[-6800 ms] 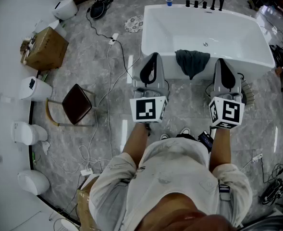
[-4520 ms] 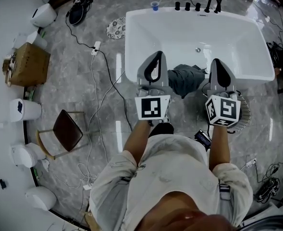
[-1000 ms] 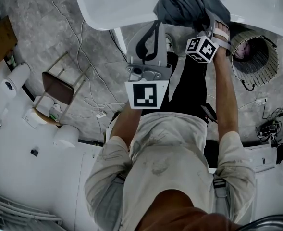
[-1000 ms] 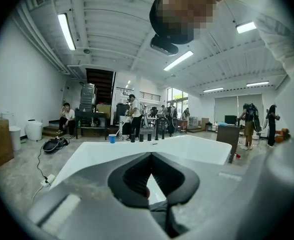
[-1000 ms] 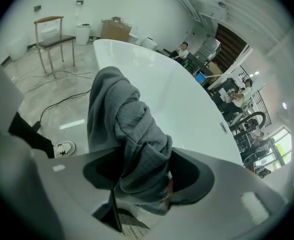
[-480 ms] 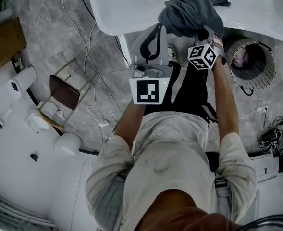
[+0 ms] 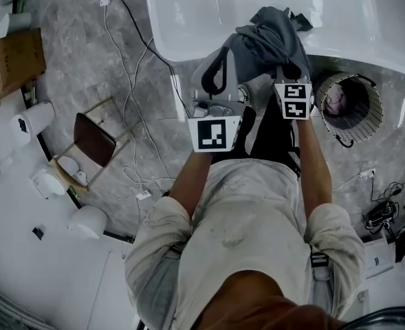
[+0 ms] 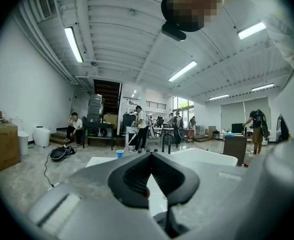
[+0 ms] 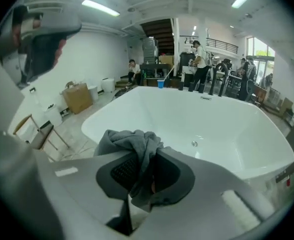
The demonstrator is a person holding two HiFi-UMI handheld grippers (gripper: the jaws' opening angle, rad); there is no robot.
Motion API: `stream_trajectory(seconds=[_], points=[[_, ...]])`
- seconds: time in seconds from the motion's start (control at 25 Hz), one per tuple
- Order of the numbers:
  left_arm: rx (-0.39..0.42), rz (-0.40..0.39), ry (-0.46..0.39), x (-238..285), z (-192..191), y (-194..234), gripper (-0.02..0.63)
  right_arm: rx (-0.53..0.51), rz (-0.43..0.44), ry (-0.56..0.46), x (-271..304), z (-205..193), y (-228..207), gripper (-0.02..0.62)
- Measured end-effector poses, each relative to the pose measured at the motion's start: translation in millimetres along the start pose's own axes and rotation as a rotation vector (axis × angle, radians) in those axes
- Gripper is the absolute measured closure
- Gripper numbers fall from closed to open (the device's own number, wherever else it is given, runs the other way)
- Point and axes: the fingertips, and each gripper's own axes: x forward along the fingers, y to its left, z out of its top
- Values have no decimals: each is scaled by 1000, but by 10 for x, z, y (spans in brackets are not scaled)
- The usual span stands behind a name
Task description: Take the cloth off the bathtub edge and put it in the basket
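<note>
1. Head view: the right gripper is clenched on the dark grey cloth. Its jaws have just been closing with the fabric between them.
2. Right gripper view: a fold of the cloth runs down between the two pads. The rest bunches up above the jaws, with the white bathtub beyond.
3. The cloth hangs over the tub's near edge; whether it touches the rim cannot be told.
4. The left gripper, just left of the cloth, has its jaws closed tip to tip with nothing between them.
5. The woven basket stands on the grey floor to the right, near the tub's near wall. Something pink lies inside it; the cloth is not in it.
</note>
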Motion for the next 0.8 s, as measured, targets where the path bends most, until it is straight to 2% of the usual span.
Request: stream_trajectory(seconds=[0.36, 0.64, 0.8], points=[[6, 46, -120, -266, 707, 99, 604, 50, 9, -259, -1046, 1105, 131, 543], [27, 75, -227, -491, 1378, 136, 604, 48, -5, -529, -1980, 2116, 163, 543], [86, 91, -300, -617, 1848, 130, 604, 38, -10, -707, -2589, 2647, 200, 543]])
